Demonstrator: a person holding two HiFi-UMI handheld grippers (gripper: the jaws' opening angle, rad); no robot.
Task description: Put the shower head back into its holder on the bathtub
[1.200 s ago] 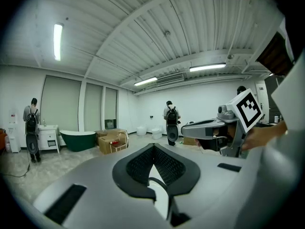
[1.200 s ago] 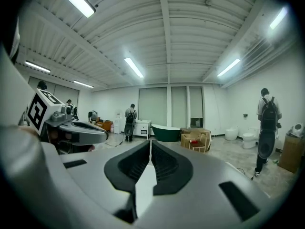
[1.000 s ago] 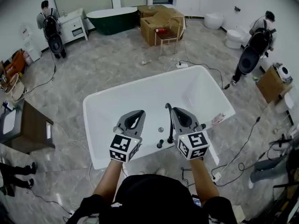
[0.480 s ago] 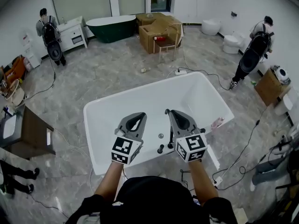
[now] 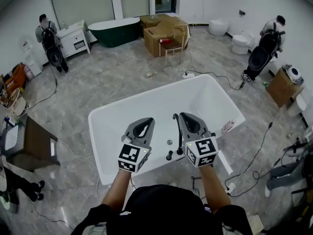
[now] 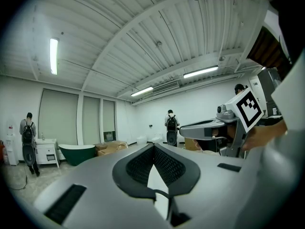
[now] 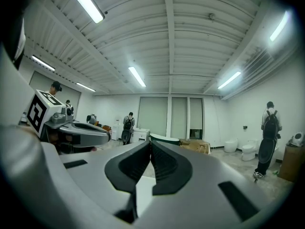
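So the person is standing at the near side of the white rectangular bathtub (image 5: 161,99), holding both tools out level over its near rim, and honestly neither one is doing anything right now. The left gripper (image 5: 145,120) has its jaws pressed together at the tips with nothing between them, and its own view just looks out across the room. Same story for the right gripper (image 5: 185,115): jaws fully together, empty. As for the shower head, neither gripper has it. The best candidate is the slim black upright fitting with a hooked top (image 5: 176,131), standing on the near rim just beside the right gripper, with a small black knob (image 5: 169,155) near its base. It's too small in the head view to say whether that's the shower head sitting in its holder or just the tap spout. If it is the shower head, the job looks pretty much done and the hands are simply clear of it. If not, nothing has been picked up and the whole fetch-and-seat part is left to do. There's also a small pale pinkish thing (image 5: 226,128) on the right-hand rim, no idea what it is.
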